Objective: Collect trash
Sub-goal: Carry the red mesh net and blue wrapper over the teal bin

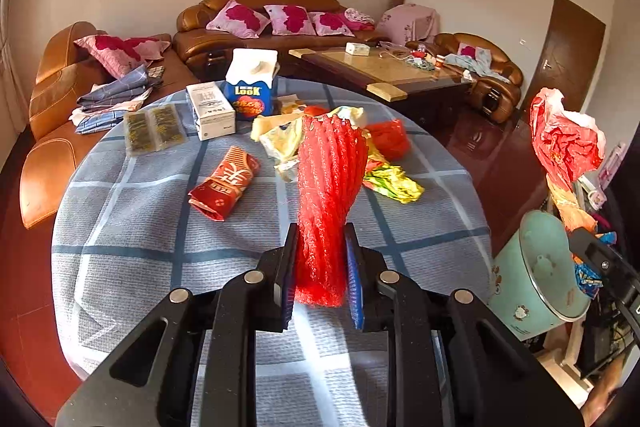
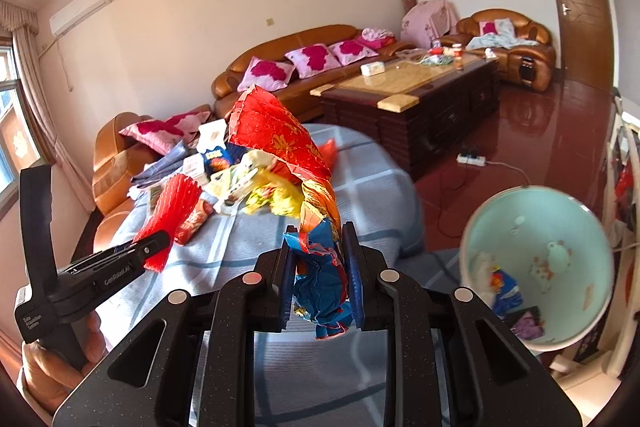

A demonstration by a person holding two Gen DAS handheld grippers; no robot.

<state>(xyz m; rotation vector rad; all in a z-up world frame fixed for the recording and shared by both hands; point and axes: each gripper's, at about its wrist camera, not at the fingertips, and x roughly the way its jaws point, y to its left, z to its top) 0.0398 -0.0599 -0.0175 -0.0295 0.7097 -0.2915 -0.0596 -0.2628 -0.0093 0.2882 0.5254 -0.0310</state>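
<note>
Rightward, beyond the table (image 1: pixel 120 227) edge, open floor (image 1: pixel 500 163) surrounds the bin (image 1: pixel 532 279).

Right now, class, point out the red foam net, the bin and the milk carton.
Red foam net (image 1: pixel 330 187): left wrist view, middle of its ribbed body.
Bin (image 2: pixel 560 227): right wrist view, inner wall.
Milk carton (image 1: pixel 250 99): left wrist view, blue front.

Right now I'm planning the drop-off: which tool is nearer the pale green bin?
Right. The right tool, shut on a crumpled wrapper, is beside the pale green bin. The left tool, shut on red foam netting, is over the table, farther away.
</note>
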